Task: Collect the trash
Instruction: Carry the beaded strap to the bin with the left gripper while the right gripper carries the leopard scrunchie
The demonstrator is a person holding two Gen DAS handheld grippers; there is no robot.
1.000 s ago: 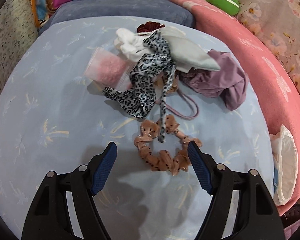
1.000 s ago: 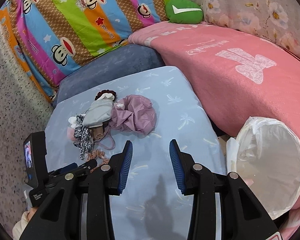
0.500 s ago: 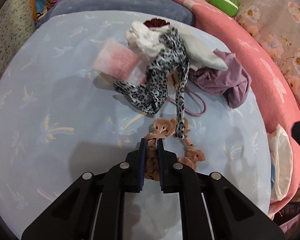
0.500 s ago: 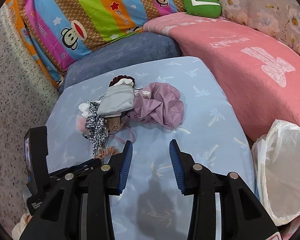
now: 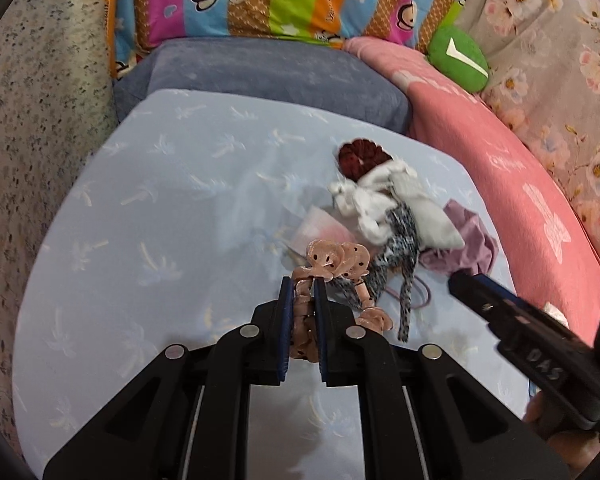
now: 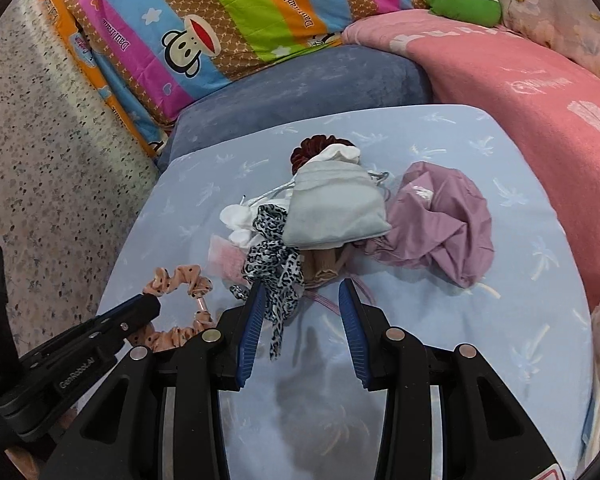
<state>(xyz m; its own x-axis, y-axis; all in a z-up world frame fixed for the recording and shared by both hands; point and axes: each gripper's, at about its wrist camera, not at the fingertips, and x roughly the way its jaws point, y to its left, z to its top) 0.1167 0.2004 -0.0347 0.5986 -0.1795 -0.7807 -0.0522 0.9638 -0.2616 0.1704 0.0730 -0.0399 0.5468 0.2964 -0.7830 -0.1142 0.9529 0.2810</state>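
Pink scrunchie (image 5: 332,264) is clamped in my left claw (image 5: 300,292), while my right claw (image 6: 300,300), open, has the leopard strip (image 6: 276,264) just ahead.

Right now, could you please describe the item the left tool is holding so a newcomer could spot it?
On the light blue sheet, look at the near-left edge of the small fabric pile. The left tool is shut on a peach scrunchie, a ruffled ring with dark dots, unlike the leopard-print strip beside it.
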